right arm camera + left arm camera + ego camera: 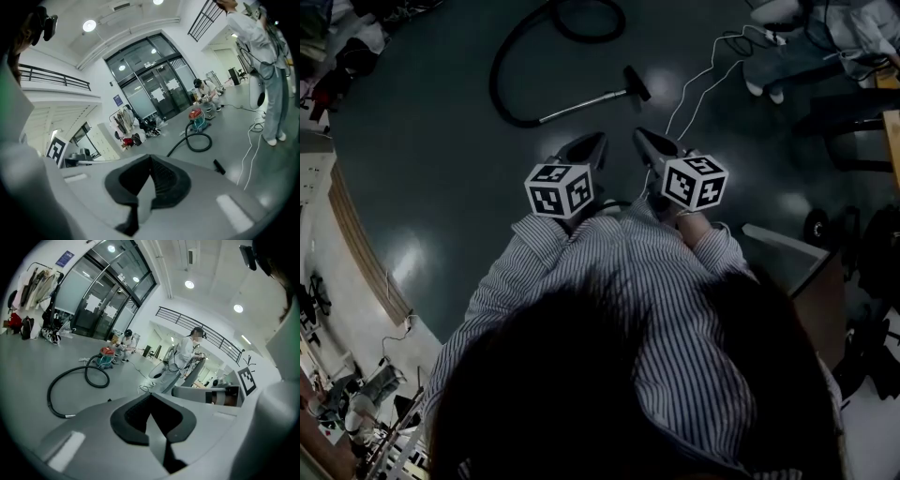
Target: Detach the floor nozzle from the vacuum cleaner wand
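In the head view the vacuum's black hose (517, 56) curls on the dark floor, and its silver wand (581, 105) ends in a small black floor nozzle (637, 82). Both grippers are held side by side in the air short of the nozzle. My left gripper (596, 141) is shut and holds nothing. My right gripper (641, 136) is shut and empty too. The left gripper view shows its closed jaws (151, 395) with the hose loop (75, 380) beyond. In the right gripper view the nozzle (219, 167) lies on the floor beyond the closed jaws (150, 158), and the canister (198, 117) stands far back.
White cables (703, 80) trail across the floor right of the nozzle. A person in white (265, 70) stands to the right, and another crouches by the canister (106, 357). A table edge (892, 141) and dark chairs are at the right, with clutter along the left wall.
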